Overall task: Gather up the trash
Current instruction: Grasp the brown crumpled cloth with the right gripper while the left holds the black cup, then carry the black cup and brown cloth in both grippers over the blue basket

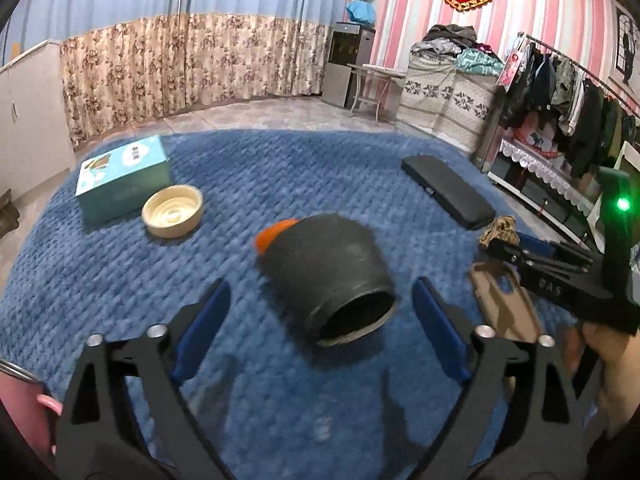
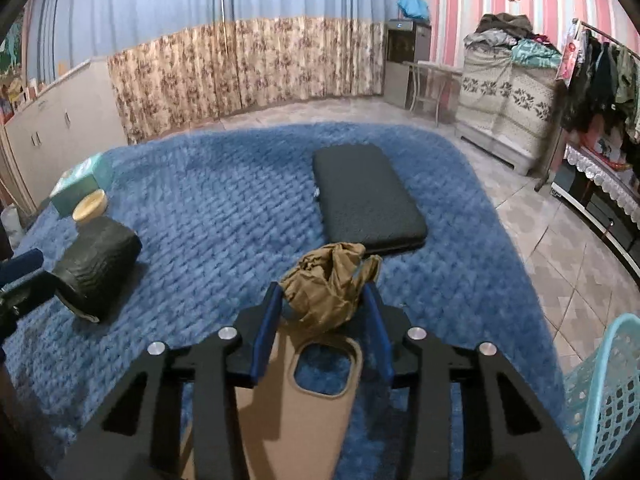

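Straight ahead at twelve o'clock of the right gripper, a crumpled brown wrapper sits between its half-closed fingers on the blue rug. At nine o'clock, the left gripper gapes wide and empty before a tipped black pot.

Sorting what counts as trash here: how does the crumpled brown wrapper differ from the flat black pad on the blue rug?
The crumpled brown wrapper is wrinkled and bunched up; the flat black pad is smooth and lies flat. The wrapper is tan-brown and small, the pad black and clearly larger. The wrapper sits between the fingers of the right claw; the pad lies free beyond it. Both are over the blue rug.
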Motion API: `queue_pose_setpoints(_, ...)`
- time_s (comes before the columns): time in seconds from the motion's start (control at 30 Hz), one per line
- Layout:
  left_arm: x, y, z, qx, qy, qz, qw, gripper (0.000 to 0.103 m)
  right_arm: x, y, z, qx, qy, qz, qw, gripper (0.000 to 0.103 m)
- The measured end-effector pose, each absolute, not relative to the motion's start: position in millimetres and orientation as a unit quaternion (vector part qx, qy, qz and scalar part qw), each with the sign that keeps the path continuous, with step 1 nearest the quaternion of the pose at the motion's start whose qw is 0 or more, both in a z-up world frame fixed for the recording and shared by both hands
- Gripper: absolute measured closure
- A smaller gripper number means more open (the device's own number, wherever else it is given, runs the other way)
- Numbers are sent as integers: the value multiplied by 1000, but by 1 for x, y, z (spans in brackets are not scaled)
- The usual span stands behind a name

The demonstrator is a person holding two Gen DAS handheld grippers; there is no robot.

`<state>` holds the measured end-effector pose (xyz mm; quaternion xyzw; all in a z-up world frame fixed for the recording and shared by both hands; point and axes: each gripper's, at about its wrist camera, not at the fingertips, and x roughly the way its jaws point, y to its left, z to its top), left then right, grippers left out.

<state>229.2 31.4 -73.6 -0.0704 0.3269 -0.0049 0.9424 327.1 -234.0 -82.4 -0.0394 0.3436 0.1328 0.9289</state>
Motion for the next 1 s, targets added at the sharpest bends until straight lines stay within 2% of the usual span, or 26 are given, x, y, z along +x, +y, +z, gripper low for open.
queue_pose_setpoints(0.13, 246, 12, -78, -65, 327, 17, 943, 10, 318, -252, -69, -29, 329, 117, 937, 61)
queue_pose_setpoints(0.27, 264, 3, -95, -48, 361, 54, 930, 11, 306, -277, -57, -10, 318, 99, 943, 61)
queue_pose_setpoints(0.3, 268, 4, -98, -49, 371, 50, 926, 24, 304, -282, -55, -9, 316, 96, 944, 61)
queue_pose_setpoints(0.37, 272, 10, -97, -47, 383, 44, 922, 28, 301, -290, -50, -9, 311, 91, 946, 61)
queue_pose_setpoints(0.5, 267, 17, -77, -27, 388, 24, 921, 28, 297, -304, -41, 9, 297, 89, 951, 61)
queue_pose_setpoints(0.77, 244, 27, 24, 4, 360, -34, 932, 28, 288, -321, -27, 12, 278, 85, 957, 61)
queue_pose_setpoints(0.9, 245, 32, 37, -19, 378, -47, 925, 28, 281, -330, -22, 20, 270, 82, 959, 61)
queue_pose_setpoints(1.0, 245, 21, 34, 5, 378, -32, 925, 28, 273, -339, -18, 18, 264, 75, 962, 61)
